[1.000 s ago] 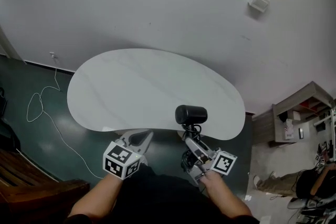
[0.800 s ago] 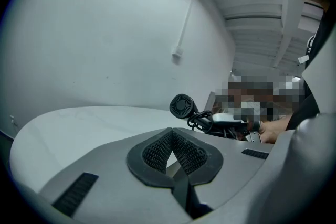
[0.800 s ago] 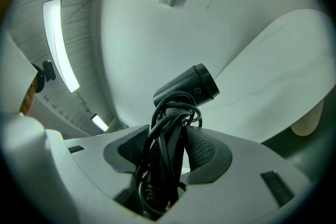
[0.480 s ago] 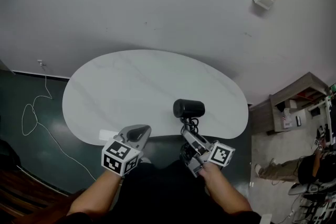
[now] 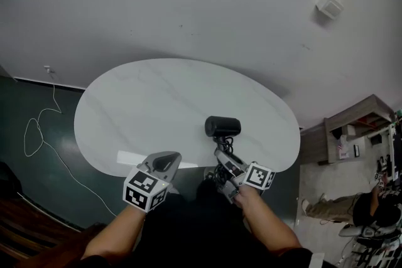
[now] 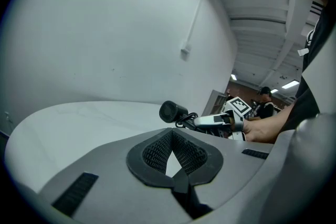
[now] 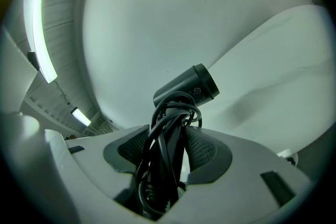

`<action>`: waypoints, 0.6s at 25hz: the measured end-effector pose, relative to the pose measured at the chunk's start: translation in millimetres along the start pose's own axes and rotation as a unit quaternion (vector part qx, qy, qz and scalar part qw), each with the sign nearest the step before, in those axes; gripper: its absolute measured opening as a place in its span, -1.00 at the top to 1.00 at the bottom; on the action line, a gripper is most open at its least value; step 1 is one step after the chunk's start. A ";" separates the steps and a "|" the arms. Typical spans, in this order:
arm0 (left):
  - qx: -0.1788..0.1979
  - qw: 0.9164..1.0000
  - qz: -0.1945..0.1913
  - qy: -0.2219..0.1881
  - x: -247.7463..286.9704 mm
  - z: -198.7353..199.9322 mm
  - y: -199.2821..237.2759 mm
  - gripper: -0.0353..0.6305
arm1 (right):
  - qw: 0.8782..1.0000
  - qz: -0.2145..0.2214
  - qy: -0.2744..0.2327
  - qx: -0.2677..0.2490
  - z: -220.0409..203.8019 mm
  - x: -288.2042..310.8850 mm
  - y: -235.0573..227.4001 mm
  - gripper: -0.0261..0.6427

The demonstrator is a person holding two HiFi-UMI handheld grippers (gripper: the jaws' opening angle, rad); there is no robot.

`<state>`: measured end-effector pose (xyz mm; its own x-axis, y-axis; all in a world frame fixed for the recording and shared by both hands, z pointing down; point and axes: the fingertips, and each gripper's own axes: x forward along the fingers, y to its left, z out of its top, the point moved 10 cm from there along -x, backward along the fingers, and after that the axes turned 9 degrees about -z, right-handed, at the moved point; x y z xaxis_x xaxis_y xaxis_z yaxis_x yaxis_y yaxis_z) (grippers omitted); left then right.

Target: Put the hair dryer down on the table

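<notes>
The black hair dryer (image 5: pixel 222 127) hangs just above the near right part of the white oval table (image 5: pixel 157 97), barrel pointing left. My right gripper (image 5: pixel 223 157) is shut on its handle, which has the black cord wound round it. In the right gripper view the handle and cord fill the space between the pads, under the hair dryer's barrel (image 7: pixel 190 88). My left gripper (image 5: pixel 164 163) sits at the table's near edge, shut with nothing in it. From the left gripper view, the hair dryer (image 6: pixel 171 111) shows beyond the left gripper (image 6: pixel 170 139).
A white cable (image 5: pixel 36 135) lies on the dark floor left of the table. A shelf unit (image 5: pixel 352 128) and a person (image 5: pixel 370 213) are at the right. A wooden bench (image 5: pixel 25 251) is at the lower left. A white wall stands behind the table.
My right gripper has carried the hair dryer forward from the table's near edge to over the tabletop. The left gripper has barely moved.
</notes>
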<state>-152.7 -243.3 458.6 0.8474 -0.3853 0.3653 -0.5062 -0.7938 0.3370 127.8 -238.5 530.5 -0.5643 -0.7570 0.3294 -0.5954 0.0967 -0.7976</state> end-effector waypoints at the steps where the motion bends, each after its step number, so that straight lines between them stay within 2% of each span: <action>1: -0.001 1.000 0.007 -0.002 0.0 0.9 2.3 0.86 | 1.000 -0.005 0.006 -0.003 3.1 6.2 -3.1 0.31; 8: -0.019 0.999 0.049 -0.011 4.2 8.7 21.4 0.86 | 0.996 -0.062 0.067 -0.023 21.4 52.5 -36.0 0.31; 15: -0.036 0.996 0.082 -0.025 11.6 15.5 28.8 0.86 | 0.989 -0.081 0.116 -0.045 34.3 106.7 -64.7 0.31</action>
<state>-155.0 -277.9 459.0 0.7587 -0.5306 0.3780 -0.6467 -0.6832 0.3392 125.7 -347.8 599.9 -0.5679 -0.5994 0.5642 -0.7309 0.0519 -0.6805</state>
